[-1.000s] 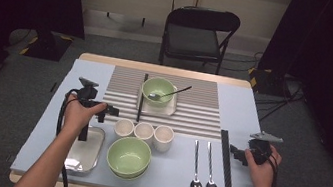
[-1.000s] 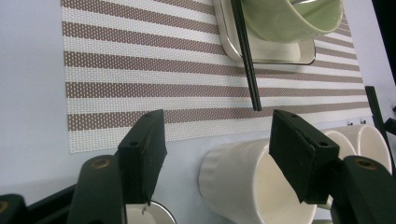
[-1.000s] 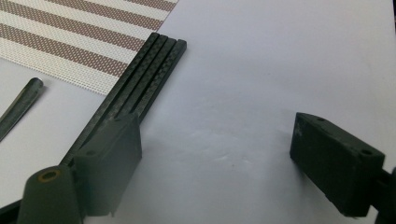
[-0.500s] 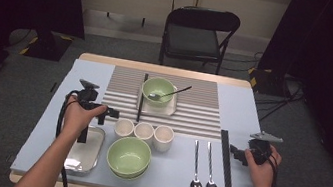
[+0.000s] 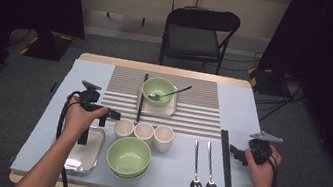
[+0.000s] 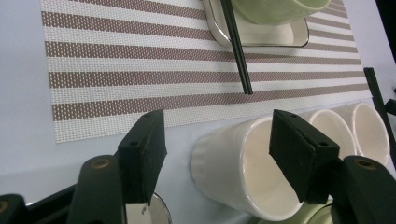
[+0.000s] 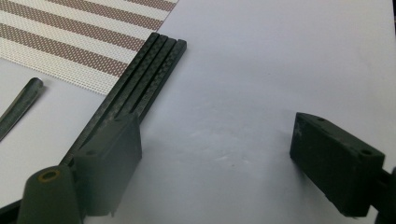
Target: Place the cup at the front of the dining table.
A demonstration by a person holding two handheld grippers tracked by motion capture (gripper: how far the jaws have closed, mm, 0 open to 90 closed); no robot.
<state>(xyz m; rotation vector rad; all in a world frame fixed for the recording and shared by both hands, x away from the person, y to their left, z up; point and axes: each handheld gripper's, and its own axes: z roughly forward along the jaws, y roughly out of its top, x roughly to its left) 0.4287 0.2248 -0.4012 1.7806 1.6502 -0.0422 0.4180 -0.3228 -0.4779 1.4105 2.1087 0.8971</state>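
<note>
Nothing shifted since the earlier frames, both hands unmoved, left gripper [image 5: 111, 113] jaws wide, empty, leftmost white cup [image 6: 243, 172] between them untouched, right gripper [image 5: 236, 152] jaws wide, empty, over bare bench [image 7: 280, 70] beside black chopsticks [image 7: 135, 88]

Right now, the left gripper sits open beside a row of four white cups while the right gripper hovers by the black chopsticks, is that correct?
Not quite: the row has three white cups, not four, as the high view shows. The rest stands: the left gripper is open beside them, and the right gripper hovers by the black chopsticks.
</note>
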